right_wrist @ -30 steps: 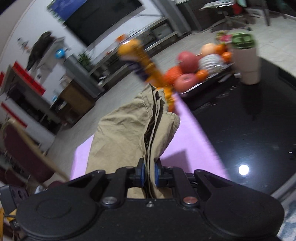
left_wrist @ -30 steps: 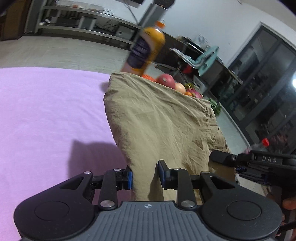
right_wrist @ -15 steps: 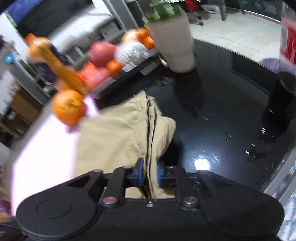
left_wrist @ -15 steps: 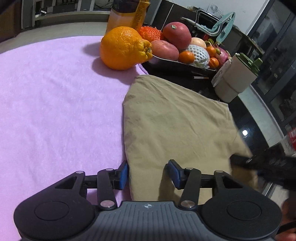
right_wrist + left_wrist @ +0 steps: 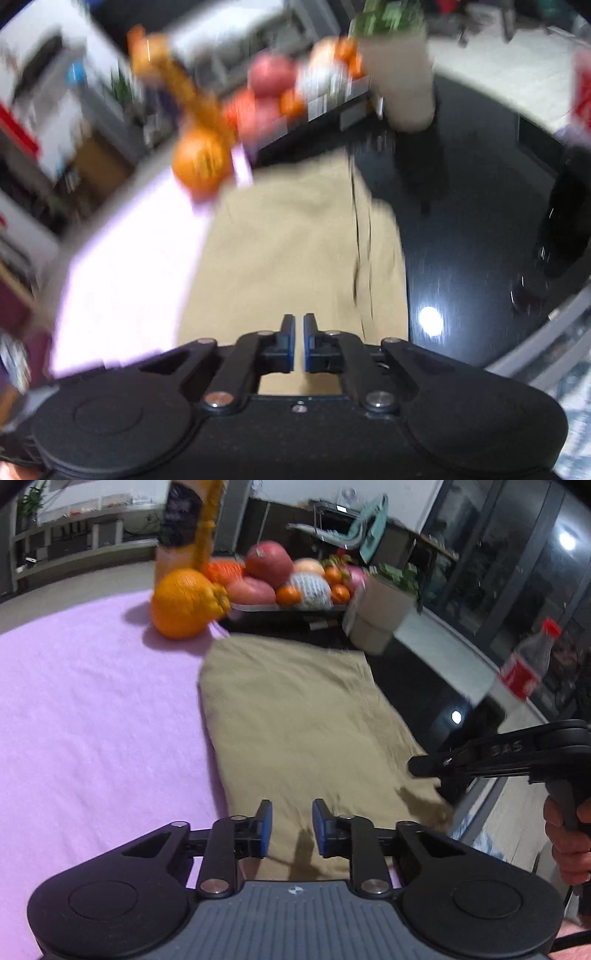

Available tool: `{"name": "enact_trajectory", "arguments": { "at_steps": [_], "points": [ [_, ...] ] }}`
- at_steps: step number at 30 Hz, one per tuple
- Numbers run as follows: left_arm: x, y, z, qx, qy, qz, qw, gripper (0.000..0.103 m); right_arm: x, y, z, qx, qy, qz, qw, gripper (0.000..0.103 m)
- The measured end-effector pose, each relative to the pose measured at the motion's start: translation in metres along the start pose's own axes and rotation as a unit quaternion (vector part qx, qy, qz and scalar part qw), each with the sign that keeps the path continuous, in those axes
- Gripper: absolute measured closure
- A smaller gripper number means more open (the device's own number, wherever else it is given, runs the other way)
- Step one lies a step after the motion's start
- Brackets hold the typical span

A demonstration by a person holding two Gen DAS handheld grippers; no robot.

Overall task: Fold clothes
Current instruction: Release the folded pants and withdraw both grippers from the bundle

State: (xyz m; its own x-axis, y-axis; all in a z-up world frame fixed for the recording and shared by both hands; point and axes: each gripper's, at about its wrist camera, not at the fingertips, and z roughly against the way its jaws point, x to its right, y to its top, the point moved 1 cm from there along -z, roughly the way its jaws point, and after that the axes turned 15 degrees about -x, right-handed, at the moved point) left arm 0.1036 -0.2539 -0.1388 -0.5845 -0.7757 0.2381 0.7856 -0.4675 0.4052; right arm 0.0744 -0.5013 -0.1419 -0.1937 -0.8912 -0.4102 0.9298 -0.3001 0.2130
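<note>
Tan clothes (image 5: 303, 716) lie flat, half on purple cloth (image 5: 92, 716), half on black table (image 5: 461, 229), near front edge. Big orange (image 5: 184, 603) sits past far corner.

Left gripper (image 5: 291, 823): jaws just closing, gap between pads, nothing pinched; near hem under them. Right gripper (image 5: 299, 341): jaws just closing, clenched nearly tight, nothing inside.

Next fold, I think: dip low, pinch both near corners evenly, lift together, keep clear of orange.

I see a black glossy table (image 5: 417, 686) carrying a purple cloth (image 5: 92, 716), khaki garment (image 5: 295, 716), fruit tray (image 5: 258, 607), cup (image 5: 376, 624) and cola bottle (image 5: 524, 668).
</note>
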Motion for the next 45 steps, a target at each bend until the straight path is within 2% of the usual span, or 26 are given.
{"name": "enact_trajectory", "arguments": {
  "at_steps": [2, 3, 5, 8, 10, 14, 16, 18, 22, 24, 26, 29, 32, 36, 40, 45],
  "points": [
    [0.003, -0.003, -0.018, -0.024, 0.02, 0.001, 0.9995, 0.083, 0.005, 0.0, -0.02, -0.044, -0.027, -0.008, 0.999, 0.1],
    [0.003, -0.002, -0.025, -0.036, 0.033, 0.003, 0.9988, 0.083, 0.01, 0.001, -0.027, -0.055, -0.026, -0.02, 0.998, 0.103],
    [0.004, 0.004, -0.024, -0.047, 0.042, 0.015, 0.9979, 0.083, 0.015, 0.006, -0.029, -0.055, -0.015, -0.04, 0.998, 0.103],
    [0.008, 0.014, -0.003, -0.044, 0.05, 0.025, 0.9975, 0.086, -0.004, 0.01, -0.01, -0.022, -0.032, -0.019, 0.999, 0.095],
    [0.013, 0.015, 0.026, -0.023, 0.069, 0.019, 0.9972, 0.085, -0.021, 0.012, 0.02, 0.024, -0.006, -0.007, 1.0, 0.093],
    [0.023, 0.013, 0.091, 0.02, 0.092, 0.021, 0.9953, 0.072, -0.066, 0.006, 0.087, 0.082, 0.024, 0.013, 0.996, 0.087],
    [0.027, 0.009, 0.121, 0.039, 0.09, 0.024, 0.9949, 0.068, -0.088, -0.003, 0.117, 0.1, 0.019, 0.031, 0.994, 0.08],
    [0.031, 0.003, 0.147, 0.052, 0.09, 0.024, 0.9943, 0.066, -0.108, -0.014, 0.142, 0.112, 0.004, 0.049, 0.992, 0.07],
    [0.039, -0.016, 0.186, 0.069, 0.08, 0.017, 0.9943, 0.063, -0.135, -0.039, 0.185, 0.132, -0.013, 0.073, 0.988, 0.061],
    [0.042, -0.025, 0.197, 0.075, 0.076, 0.011, 0.9942, 0.061, -0.141, -0.054, 0.203, 0.137, -0.015, 0.079, 0.987, 0.052],
    [0.045, -0.033, 0.203, 0.077, 0.071, 0.003, 0.9945, 0.059, -0.145, -0.063, 0.211, 0.135, -0.015, 0.08, 0.988, 0.05],
    [0.043, -0.039, 0.195, 0.07, 0.068, -0.005, 0.9952, 0.055, -0.148, -0.073, 0.208, 0.134, -0.04, 0.081, 0.987, 0.038],
    [0.041, -0.041, 0.173, 0.051, 0.078, -0.005, 0.9957, 0.053, -0.14, -0.077, 0.185, 0.115, -0.079, 0.074, 0.987, 0.037],
    [0.037, -0.043, 0.141, 0.006, 0.1, -0.001, 0.995, 0.053, -0.124, -0.078, 0.149, 0.085, -0.138, 0.06, 0.985, 0.037],
    [0.033, -0.044, 0.125, -0.017, 0.109, 0.01, 0.9938, 0.052, -0.11, -0.079, 0.129, 0.06, -0.148, 0.059, 0.985, 0.033],
    [0.031, -0.043, 0.118, -0.028, 0.108, 0.022, 0.9935, 0.048, -0.101, -0.086, 0.112, 0.043, -0.157, 0.063, 0.985, 0.028]
  ]
}}
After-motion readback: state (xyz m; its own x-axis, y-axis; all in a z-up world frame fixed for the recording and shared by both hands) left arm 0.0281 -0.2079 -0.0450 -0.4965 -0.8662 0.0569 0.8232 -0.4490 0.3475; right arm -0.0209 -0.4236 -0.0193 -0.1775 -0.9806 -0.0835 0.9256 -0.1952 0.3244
